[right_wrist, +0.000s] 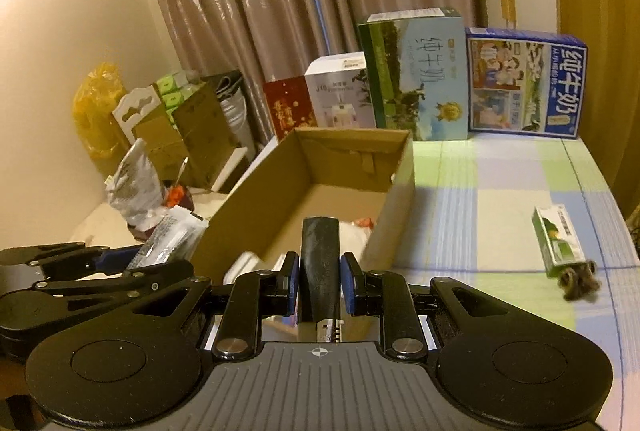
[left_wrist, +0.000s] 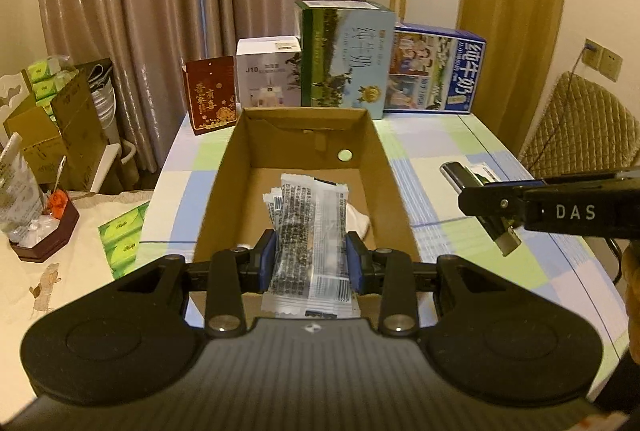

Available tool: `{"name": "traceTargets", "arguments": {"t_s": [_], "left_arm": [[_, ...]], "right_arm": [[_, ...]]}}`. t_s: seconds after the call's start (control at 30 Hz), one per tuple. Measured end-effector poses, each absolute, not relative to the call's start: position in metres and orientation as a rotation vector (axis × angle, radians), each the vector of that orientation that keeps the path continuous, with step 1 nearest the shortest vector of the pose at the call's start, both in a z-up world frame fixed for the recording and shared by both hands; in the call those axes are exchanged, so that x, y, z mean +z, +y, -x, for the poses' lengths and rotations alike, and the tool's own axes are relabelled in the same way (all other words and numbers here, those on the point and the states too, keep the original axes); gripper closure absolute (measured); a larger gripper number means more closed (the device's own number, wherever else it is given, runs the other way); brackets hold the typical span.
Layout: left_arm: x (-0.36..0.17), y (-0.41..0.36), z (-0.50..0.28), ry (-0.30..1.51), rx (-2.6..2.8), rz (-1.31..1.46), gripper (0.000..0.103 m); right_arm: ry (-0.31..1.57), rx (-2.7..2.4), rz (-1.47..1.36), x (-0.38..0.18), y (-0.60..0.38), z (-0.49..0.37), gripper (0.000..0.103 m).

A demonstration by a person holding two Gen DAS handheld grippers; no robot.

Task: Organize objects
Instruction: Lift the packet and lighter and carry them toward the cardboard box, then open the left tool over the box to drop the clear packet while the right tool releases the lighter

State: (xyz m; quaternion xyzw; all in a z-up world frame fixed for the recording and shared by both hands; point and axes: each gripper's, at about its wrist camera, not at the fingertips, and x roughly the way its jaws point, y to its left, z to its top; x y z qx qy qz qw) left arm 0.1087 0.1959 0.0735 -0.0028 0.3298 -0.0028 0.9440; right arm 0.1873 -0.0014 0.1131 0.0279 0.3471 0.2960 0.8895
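Left gripper [left_wrist: 312, 259] clamped on a packet, right gripper [right_wrist: 320, 285] clamped on a dark bar

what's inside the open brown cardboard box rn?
Inside the open brown cardboard box: a white soft item and a smaller clear packet. The left gripper's clear printed packet hides the floor's middle.

A home is indicated: long curtains [left_wrist: 168, 11] are hung behind a counter [left_wrist: 460, 159] covered in checked cloth, milk cartons [left_wrist: 436, 71] stacked far.
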Motion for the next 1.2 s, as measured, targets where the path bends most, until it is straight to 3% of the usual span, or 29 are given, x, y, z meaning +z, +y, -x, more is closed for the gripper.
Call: {"name": "traceTargets", "arguments": {"t_s": [0.47, 0.5, 0.57, 0.6, 1.1, 1.13, 1.17, 1.2], "left_arm": [[0.038, 0.219, -0.178, 0.721, -0.04, -0.013, 0.071], [0.035, 0.22, -0.182, 0.719, -0.045, -0.012, 0.069], [0.029, 0.222, -0.188, 0.712, -0.04, -0.01, 0.052], [0.027, 0.224, -0.189, 0.709, -0.03, -0.011, 0.049], [0.028, 0.25, -0.165, 0.679, 0.01, 0.048, 0.049], [0.027, 0.25, -0.163, 0.68, 0.011, 0.048, 0.049], [0.027, 0.249, -0.162, 0.68, 0.013, 0.047, 0.049], [0.026, 0.249, -0.161, 0.681, 0.013, 0.048, 0.049]], "right_arm": [[0.781, 0.598, -0.089, 0.086, 0.028, -0.248, 0.084], [0.785, 0.596, -0.091, 0.084, 0.028, -0.25, 0.084], [0.794, 0.593, -0.095, 0.079, 0.03, -0.255, 0.084], [0.798, 0.594, -0.097, 0.078, 0.031, -0.256, 0.084], [0.794, 0.605, -0.134, 0.067, 0.042, -0.271, 0.084], [0.784, 0.605, -0.141, 0.067, 0.042, -0.273, 0.078], [0.779, 0.604, -0.149, 0.069, 0.042, -0.274, 0.06], [0.771, 0.601, -0.161, 0.071, 0.04, -0.275, 0.052]]}}
